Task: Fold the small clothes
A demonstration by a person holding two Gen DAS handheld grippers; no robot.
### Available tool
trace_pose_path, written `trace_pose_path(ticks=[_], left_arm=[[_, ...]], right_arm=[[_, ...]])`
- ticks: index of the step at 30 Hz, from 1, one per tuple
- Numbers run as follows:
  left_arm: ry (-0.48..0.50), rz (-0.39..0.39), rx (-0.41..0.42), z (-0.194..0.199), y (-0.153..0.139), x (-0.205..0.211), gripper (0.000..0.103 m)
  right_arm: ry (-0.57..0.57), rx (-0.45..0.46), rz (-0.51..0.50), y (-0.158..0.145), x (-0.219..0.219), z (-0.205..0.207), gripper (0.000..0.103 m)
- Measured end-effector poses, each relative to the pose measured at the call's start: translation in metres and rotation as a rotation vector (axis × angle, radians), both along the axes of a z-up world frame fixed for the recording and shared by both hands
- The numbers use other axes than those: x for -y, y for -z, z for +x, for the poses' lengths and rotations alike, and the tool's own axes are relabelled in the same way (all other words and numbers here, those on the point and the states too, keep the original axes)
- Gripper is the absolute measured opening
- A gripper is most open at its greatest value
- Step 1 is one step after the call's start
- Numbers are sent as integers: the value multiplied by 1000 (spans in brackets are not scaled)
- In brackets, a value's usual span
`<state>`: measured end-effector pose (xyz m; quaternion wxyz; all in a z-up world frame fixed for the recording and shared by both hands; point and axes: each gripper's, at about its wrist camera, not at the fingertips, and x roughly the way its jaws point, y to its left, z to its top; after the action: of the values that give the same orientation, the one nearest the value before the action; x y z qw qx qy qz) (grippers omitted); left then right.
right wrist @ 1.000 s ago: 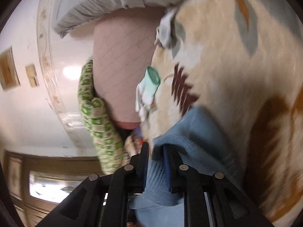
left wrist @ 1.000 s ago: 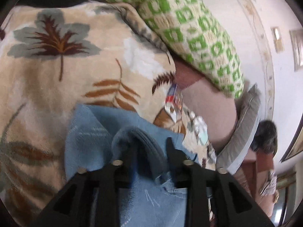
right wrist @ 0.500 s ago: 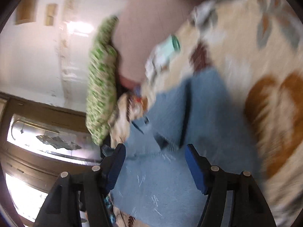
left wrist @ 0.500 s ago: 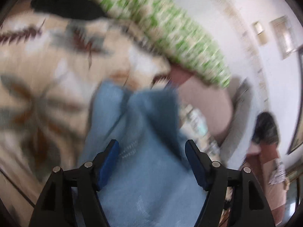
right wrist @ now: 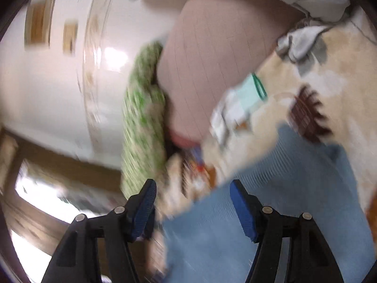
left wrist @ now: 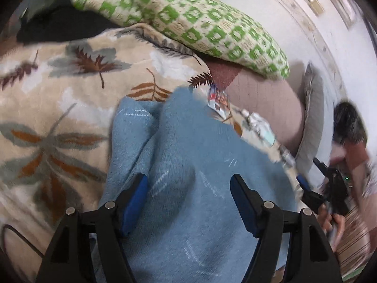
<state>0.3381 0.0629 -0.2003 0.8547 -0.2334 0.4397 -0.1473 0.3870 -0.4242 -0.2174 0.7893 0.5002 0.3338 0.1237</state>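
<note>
Left wrist view: the blue garment (left wrist: 188,165) fills the lower middle of the frame, lying on the leaf-print blanket (left wrist: 59,118). It looks partly folded, with one flap doubled over along a crease running from the upper middle toward the lower left. The left gripper (left wrist: 188,202) hangs just above it with its fingers spread wide and nothing between the blue pads (left wrist: 135,199). My guess is the cloth lies flat here so that the next fold can be pressed or a new edge chosen.

In the right wrist view the same garment (right wrist: 282,200) takes up the lower right, much blurred. The right gripper (right wrist: 192,210) is also wide open and empty, its right finger over the cloth's edge and its left finger off the cloth. In the left wrist view that gripper (left wrist: 329,188) appears small at the right edge, in the person's hand (left wrist: 332,224).

Farther out, a green checked pillow (left wrist: 188,21) lies across the top, resting on the blanket and on a pinkish cushion (left wrist: 264,103) at centre right. Small pale clothes (left wrist: 259,125) lie in a loose row along the blanket's edge, probably waiting their turn. No basket or box shows, so nothing is held in any container.
</note>
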Motion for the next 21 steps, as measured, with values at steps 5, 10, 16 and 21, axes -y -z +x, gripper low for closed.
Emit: trace_pose_path(ticks=[5,10,16,21], left_arm=[[57,274,58,-27,-13,28,73],[123,540,88,-45,3,57,73],[102,648,95,-63,6,69,73],[23,637,164,-83,-18,65,73]], right_arm=[[-150,-122,-353,14,-47,-76,68],[-229,-220,-655,32,-83,-149,68],[-230,-281,-703,43,-84,-177,66],[-174,-224,-650,23,-76,-197,66]])
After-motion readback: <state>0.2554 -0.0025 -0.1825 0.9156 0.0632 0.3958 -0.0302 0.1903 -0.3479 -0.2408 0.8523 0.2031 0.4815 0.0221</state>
